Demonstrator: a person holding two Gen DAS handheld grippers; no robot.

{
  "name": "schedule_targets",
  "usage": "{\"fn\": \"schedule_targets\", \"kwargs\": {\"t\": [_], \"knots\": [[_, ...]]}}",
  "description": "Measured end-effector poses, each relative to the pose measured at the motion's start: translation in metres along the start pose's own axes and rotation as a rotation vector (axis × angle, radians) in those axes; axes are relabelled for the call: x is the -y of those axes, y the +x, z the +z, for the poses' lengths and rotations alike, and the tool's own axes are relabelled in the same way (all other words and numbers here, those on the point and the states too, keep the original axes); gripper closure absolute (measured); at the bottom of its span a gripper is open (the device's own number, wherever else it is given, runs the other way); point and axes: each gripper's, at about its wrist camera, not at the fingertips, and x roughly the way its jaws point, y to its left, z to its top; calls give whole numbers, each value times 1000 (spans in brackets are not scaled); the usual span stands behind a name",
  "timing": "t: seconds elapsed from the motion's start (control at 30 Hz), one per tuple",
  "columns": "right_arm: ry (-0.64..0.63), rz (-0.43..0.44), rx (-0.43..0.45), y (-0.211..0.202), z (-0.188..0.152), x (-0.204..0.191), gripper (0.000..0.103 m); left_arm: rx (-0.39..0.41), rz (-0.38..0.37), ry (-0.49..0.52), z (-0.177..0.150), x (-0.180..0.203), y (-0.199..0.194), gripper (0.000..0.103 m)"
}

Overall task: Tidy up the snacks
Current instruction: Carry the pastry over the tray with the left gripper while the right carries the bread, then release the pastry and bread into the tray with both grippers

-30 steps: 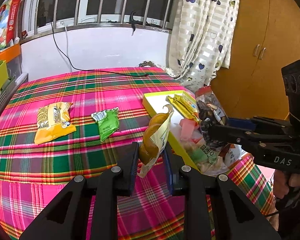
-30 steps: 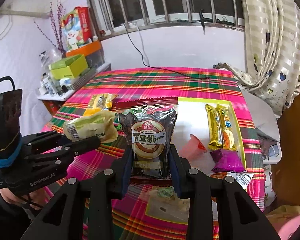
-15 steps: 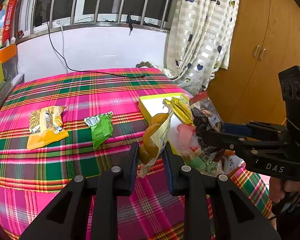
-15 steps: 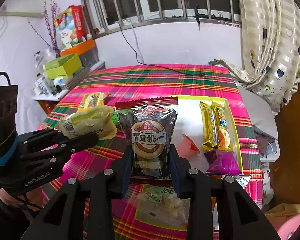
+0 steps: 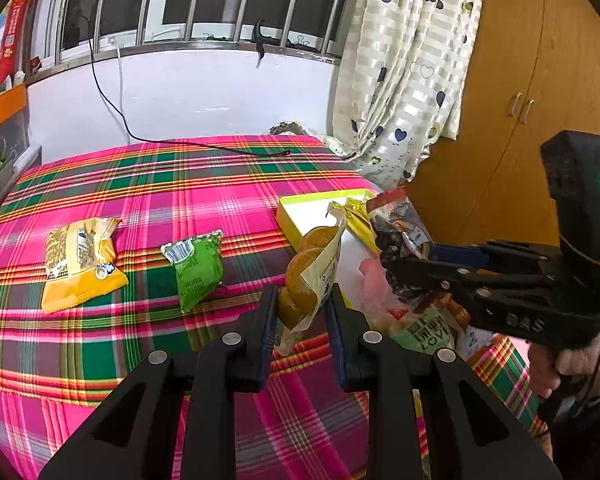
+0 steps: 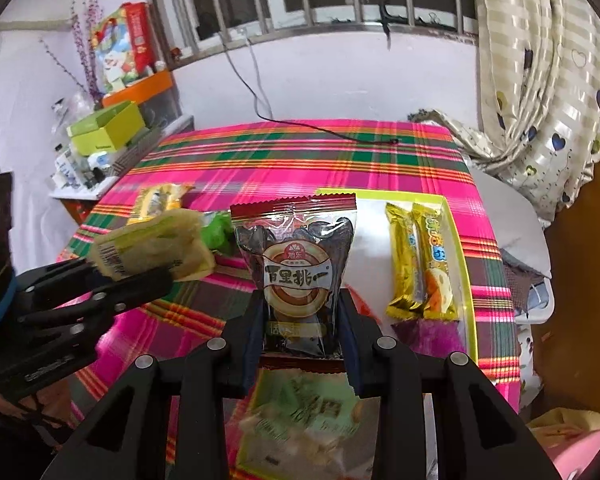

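Note:
My left gripper (image 5: 302, 314) is shut on a clear packet of yellow-brown buns (image 5: 312, 276), held upright above the plaid cloth just left of the tray. My right gripper (image 6: 302, 320) is shut on a dark packet with a red top seal (image 6: 296, 272), held over the near end of the yellow-rimmed white tray (image 6: 466, 280). The tray holds two gold bars (image 6: 420, 264), a purple packet (image 6: 428, 336), a pink jelly cup (image 6: 364, 304) and a green-labelled packet (image 6: 300, 412). Each gripper shows in the other's view: left gripper (image 6: 168, 276), right gripper (image 5: 384, 248).
A yellow packet (image 5: 80, 264) and a green packet (image 5: 196, 268) lie on the cloth left of the tray. A black cable (image 5: 220, 146) runs across the table's far side. A wooden cupboard (image 5: 540, 120) and a curtain (image 5: 400, 80) stand to the right. A person's hand (image 5: 552, 368) grips the right handle.
The right gripper has carried the dark packet further over the tray's near end and a little lower. The left gripper has drifted slightly with its bun packet. Both grips are unchanged.

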Motion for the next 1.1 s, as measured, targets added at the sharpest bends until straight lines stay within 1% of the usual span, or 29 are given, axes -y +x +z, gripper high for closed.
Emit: {"fn": "schedule_targets", "kwargs": {"t": [0.17, 0.27, 0.37, 0.5, 0.53, 0.63, 0.83, 0.97, 1.1], "knots": [[53, -26, -32, 22, 13, 22, 71, -1, 2, -3, 2, -3, 3, 78], [78, -23, -47, 36, 20, 28, 71, -4, 3, -6, 3, -5, 5, 78], [103, -4, -59, 47, 26, 28, 70, -8, 9, -8, 4, -7, 8, 78], [130, 59, -85, 61, 32, 30, 68, -10, 16, -6, 6, -8, 10, 78], [131, 61, -90, 61, 31, 30, 66, -11, 17, -7, 6, -8, 10, 78], [138, 76, -57, 48, 29, 32, 63, -11, 23, -5, 7, -5, 10, 78], [181, 78, 10, 14, 18, 44, 63, -23, 21, 12, 13, 1, 20, 78], [217, 70, 30, -2, 8, 55, 63, -38, 4, 39, 22, 12, 33, 78], [230, 62, 40, -12, 1, 63, 63, -63, -19, 60, 34, 25, 55, 78]]}}
